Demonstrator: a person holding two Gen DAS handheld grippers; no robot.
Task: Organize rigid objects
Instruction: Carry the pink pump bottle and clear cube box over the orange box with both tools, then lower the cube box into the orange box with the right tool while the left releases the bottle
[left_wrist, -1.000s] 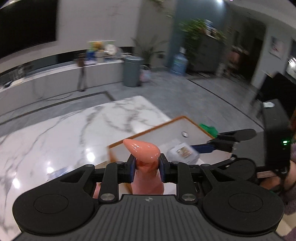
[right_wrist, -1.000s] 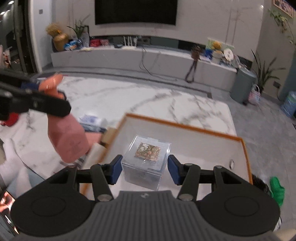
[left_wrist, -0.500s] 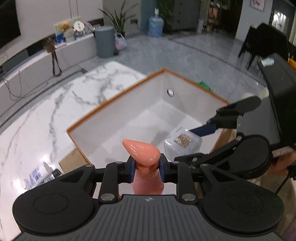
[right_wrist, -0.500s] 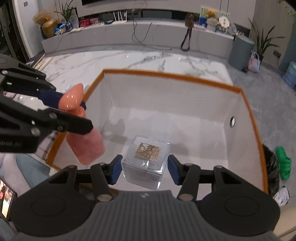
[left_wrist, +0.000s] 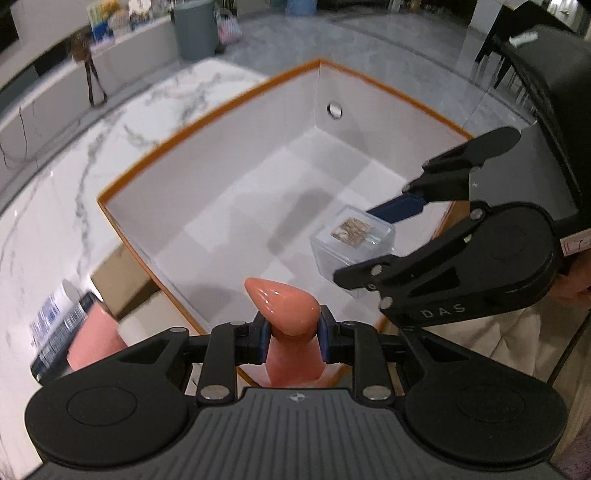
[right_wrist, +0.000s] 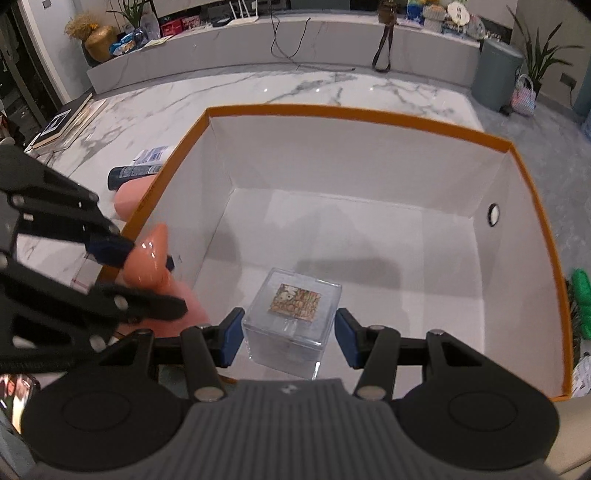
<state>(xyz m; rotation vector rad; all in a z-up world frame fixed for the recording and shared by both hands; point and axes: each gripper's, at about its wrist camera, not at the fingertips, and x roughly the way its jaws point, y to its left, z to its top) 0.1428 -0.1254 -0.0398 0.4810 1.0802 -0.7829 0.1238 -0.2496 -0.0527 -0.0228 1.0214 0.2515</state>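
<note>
White "DAS" lettering marks the right tongs (left_wrist: 373, 243).

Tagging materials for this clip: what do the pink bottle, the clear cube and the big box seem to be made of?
Pink bottle: glossy plastic, probably; bright highlights sit on its smooth, pointed cap.
Clear cube: hard transparent plastic, acrylic-like; see-through walls, crisp edges, a printed picture on top.
Box: looks like matte white cardboard with an orange rim; flat, folded-looking walls and a round hole in one side.
</note>
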